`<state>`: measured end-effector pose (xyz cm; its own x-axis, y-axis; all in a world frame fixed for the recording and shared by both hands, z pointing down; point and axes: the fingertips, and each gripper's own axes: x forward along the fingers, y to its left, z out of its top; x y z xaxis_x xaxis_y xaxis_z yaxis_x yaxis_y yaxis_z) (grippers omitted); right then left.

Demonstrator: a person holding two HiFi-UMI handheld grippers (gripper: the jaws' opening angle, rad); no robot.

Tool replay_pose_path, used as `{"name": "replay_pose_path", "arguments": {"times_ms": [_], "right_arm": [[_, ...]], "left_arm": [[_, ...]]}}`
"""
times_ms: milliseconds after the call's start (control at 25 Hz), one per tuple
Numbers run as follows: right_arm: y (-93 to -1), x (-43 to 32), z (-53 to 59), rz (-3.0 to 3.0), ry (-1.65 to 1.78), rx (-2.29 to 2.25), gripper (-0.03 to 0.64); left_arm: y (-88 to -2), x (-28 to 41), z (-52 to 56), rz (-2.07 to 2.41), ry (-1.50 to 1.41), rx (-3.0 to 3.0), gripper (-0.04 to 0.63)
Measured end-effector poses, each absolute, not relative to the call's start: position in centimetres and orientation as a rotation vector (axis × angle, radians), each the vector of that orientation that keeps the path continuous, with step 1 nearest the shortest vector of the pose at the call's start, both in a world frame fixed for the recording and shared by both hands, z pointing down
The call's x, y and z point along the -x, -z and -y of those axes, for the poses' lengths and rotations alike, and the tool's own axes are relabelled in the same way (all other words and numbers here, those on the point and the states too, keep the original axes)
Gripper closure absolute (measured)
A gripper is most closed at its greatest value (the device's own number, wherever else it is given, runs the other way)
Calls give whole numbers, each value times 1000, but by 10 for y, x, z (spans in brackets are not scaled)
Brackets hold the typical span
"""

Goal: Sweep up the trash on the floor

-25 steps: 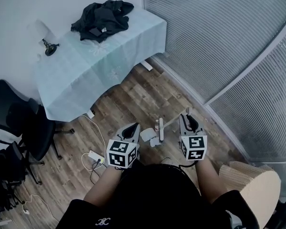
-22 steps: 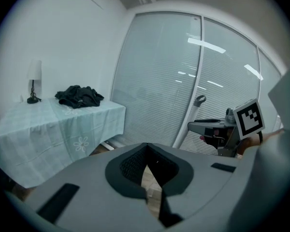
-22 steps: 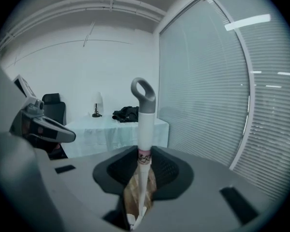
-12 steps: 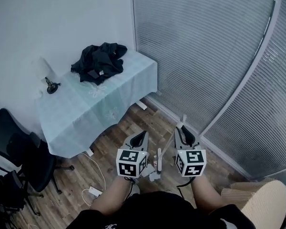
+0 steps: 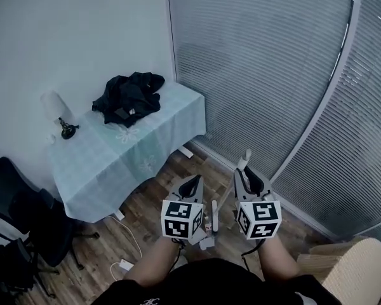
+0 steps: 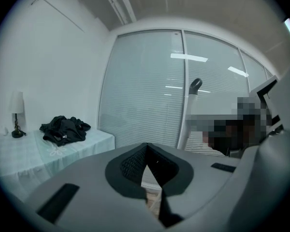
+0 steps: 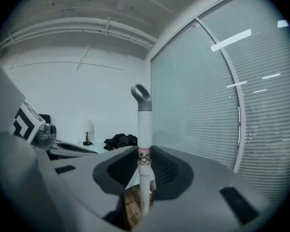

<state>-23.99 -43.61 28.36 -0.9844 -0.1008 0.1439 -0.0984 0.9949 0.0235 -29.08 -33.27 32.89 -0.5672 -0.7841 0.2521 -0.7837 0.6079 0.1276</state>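
Note:
My right gripper (image 5: 246, 172) (image 7: 144, 151) is shut on a white broom handle (image 7: 144, 129). The handle stands upright between the jaws and ends in a grey loop (image 5: 244, 155). My left gripper (image 5: 192, 182) (image 6: 145, 146) is held up beside it, and its jaws meet at the tips with nothing visible between them. The same broom handle (image 6: 188, 115) shows to the right in the left gripper view. Between the two grippers, low on the wood floor (image 5: 146, 202), stands a short white handle (image 5: 214, 212) with pale pieces (image 5: 205, 239) at its foot. I cannot tell what those pieces are.
A table under a pale green cloth (image 5: 124, 151) stands left against the wall, with dark clothes (image 5: 128, 98) and a small lamp (image 5: 56, 112) on it. Black office chairs (image 5: 25, 224) and cables (image 5: 124, 265) fill the lower left. Windows with blinds (image 5: 273, 75) curve around ahead. A wicker basket (image 5: 352, 275) is at lower right.
The head view has tilted up, so more wall and blinds and less floor show. Both grippers have moved closer together and nearer the window, with the broom handle still in the right one.

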Motion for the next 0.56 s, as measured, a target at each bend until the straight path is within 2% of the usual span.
{"name": "replay_pose_path", "arguments": {"times_ms": [560], "right_arm": [[-290,234,435,2972,11,-145,522]], "left_arm": [[-331,285,333,2541,8,-1296,600]]}}
